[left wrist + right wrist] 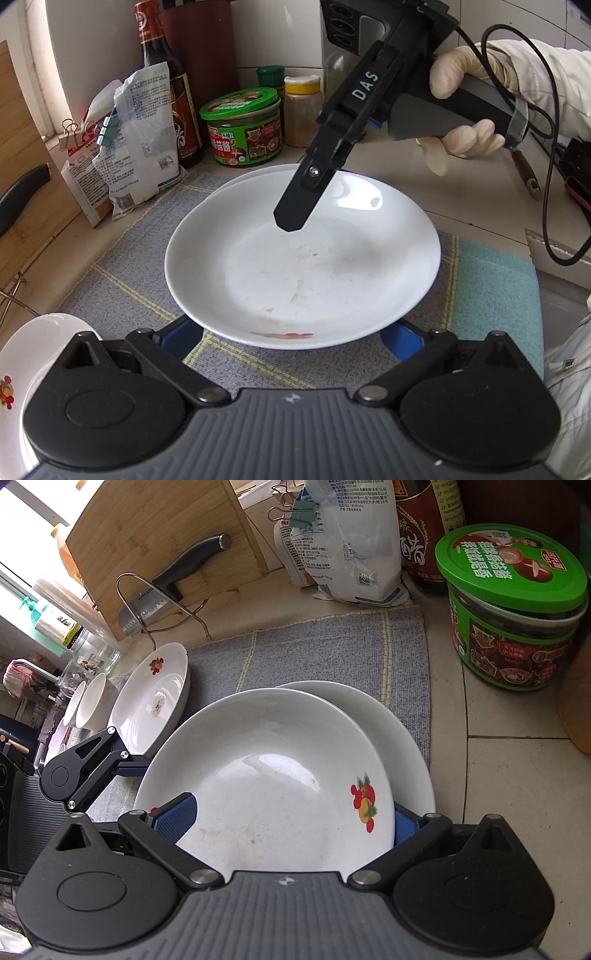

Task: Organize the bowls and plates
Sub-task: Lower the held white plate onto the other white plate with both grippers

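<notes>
On the grey mat [314,646], both grippers' jaws stand apart, seemingly unclamped, around the top plate [273,775].

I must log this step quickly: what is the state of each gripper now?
Left gripper: fingers spread on either side of the top plate; grip cannot be told.
Right gripper: fingers wide apart around the same plate; grip cannot be told.

Tiled counter [517,775], grey woven mat [332,650] spread over it.
Lay on mat: two stacked white plates [402,716]; a third plate [155,698] at the far-left edge, tilted. Stood directly on tile behind: green-lidded jar [513,609], dark sauce bottle [162,85], clipped bags [351,542], yellow-capped spice jar [303,110], bamboo board [166,542] upright in a wire rack.
</notes>
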Demonstrator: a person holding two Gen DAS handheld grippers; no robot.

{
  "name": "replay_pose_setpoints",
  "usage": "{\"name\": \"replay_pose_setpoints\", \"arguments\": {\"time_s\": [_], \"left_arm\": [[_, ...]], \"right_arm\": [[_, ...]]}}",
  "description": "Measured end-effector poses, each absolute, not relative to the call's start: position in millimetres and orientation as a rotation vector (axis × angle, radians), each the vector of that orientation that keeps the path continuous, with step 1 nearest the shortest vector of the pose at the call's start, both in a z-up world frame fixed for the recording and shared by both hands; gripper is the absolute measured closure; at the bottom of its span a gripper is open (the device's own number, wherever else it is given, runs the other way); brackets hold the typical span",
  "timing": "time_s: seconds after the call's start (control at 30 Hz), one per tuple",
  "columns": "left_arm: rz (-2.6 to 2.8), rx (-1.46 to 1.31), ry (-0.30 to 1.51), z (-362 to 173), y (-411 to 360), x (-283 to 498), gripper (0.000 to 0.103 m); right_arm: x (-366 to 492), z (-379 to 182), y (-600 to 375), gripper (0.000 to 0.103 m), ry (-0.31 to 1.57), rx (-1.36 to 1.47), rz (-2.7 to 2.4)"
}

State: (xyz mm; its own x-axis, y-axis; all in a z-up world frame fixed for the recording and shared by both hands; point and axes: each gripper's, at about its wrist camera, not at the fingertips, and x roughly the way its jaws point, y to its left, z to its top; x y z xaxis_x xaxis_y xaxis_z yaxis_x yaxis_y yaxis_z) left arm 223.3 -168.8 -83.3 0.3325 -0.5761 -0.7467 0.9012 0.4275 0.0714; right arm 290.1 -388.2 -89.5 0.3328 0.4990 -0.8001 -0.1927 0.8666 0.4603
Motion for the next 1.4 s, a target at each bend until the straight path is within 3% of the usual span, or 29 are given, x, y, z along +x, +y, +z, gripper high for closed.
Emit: {"name": "replay_pose_setpoints", "arguments": {"time_s": [1.4], "left_arm": [[-0.972, 0.5, 0.697, -79, -162, 218, 0.001]], "right_arm": [[280, -70, -374, 0.0, 1.175, 0.153, 0.28]]}}
